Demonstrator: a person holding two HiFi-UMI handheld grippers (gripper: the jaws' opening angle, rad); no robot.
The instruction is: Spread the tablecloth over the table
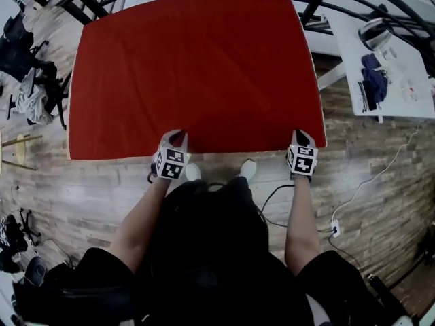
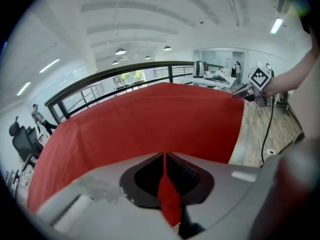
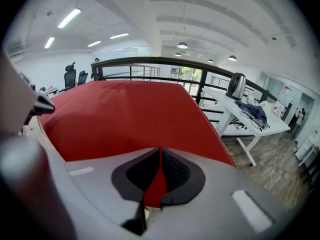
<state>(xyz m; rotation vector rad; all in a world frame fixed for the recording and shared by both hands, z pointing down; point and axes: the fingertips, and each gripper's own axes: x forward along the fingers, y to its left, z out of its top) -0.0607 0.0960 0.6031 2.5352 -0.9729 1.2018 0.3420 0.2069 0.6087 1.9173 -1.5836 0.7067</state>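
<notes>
Grey jaws of the left gripper [image 2: 164,156] stand closed on a pinched fold of the red tablecloth [image 2: 140,124], and a narrow red tongue of the fabric shows between the dark pads in the left gripper view. The right gripper [image 3: 160,151] is clamped the same way, with a strip of the tablecloth [image 3: 125,114] squeezed between its pads.

In the head view the left gripper [image 1: 178,136] bites the near edge of the tablecloth [image 1: 194,73] some way in from the near left corner. The right gripper [image 1: 302,136] grips the same edge just beside the near right corner. Each carries its marker cube [image 1: 170,163] behind the jaws, and the person's bare forearms run back from them to a dark top.

From the two grips the cloth stretches away flat and smooth, a broad red rectangle that hides the worktop beneath it. In the left gripper view its right side drops down in a short vertical fall.

White shoes [image 1: 192,172] stand on the wooden floor [image 1: 367,182] just below the cloth's near edge. A black railing [image 3: 150,63] curves round behind the far edge. To the right stands a second, white worktop [image 1: 401,107] with a dark blue item [image 1: 374,77] on it and a kettle [image 3: 236,86] at its end. Office chairs [image 1: 20,46] stand well off to the left, and a cable runs across the floor to a white socket block [image 1: 334,228].
</notes>
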